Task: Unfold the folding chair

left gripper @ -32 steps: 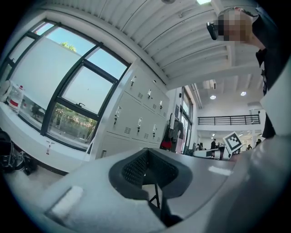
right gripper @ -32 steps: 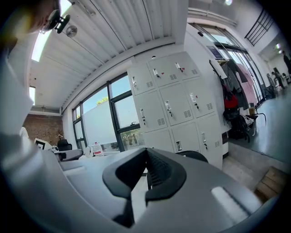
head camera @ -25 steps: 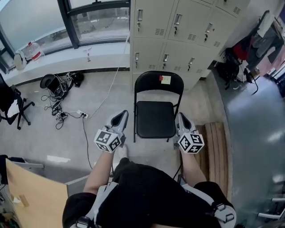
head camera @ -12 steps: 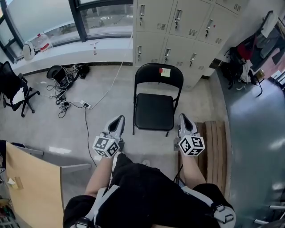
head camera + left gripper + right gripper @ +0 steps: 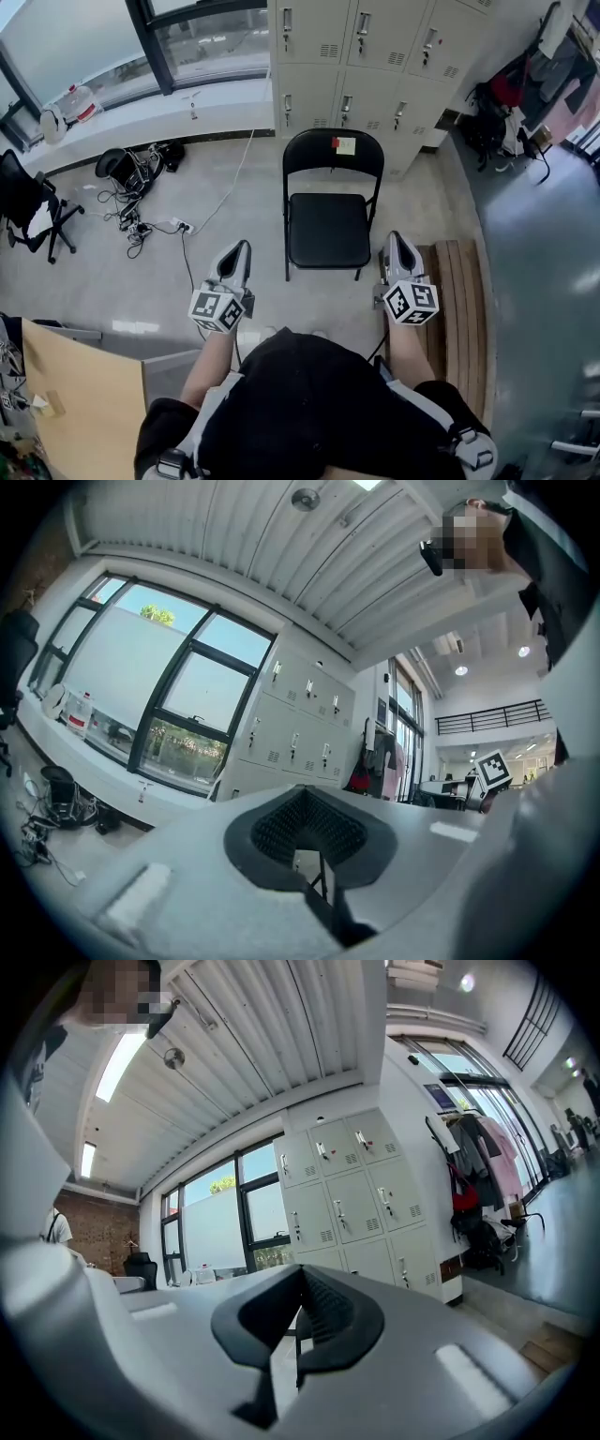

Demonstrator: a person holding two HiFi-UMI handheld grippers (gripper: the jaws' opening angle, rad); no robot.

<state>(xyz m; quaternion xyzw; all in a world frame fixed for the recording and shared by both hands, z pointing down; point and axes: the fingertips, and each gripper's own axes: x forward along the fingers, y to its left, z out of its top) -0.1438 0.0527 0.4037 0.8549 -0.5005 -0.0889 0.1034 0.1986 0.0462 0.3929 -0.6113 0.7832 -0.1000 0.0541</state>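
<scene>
Moved: grey left gripper (image 5: 238,255) and grey right gripper (image 5: 398,247) sit farther from black metal folding chair (image 5: 328,211) than before | chair: open, upper centre, before grey lockers (image 5: 375,56) | both jaws pressed together, empty | risk: seat not fully down, refolds; tripping on wooden slatted board (image 5: 459,300), lower right | count: 1 chair, 2 grippers, 1 board

The folding chair (image 5: 327,230) has a glossy black metal frame and a matt padded seat, with smooth painted metal lockers (image 5: 375,42) at twelve o'clock and bare wooden slats (image 5: 459,309) at four o'clock.
</scene>
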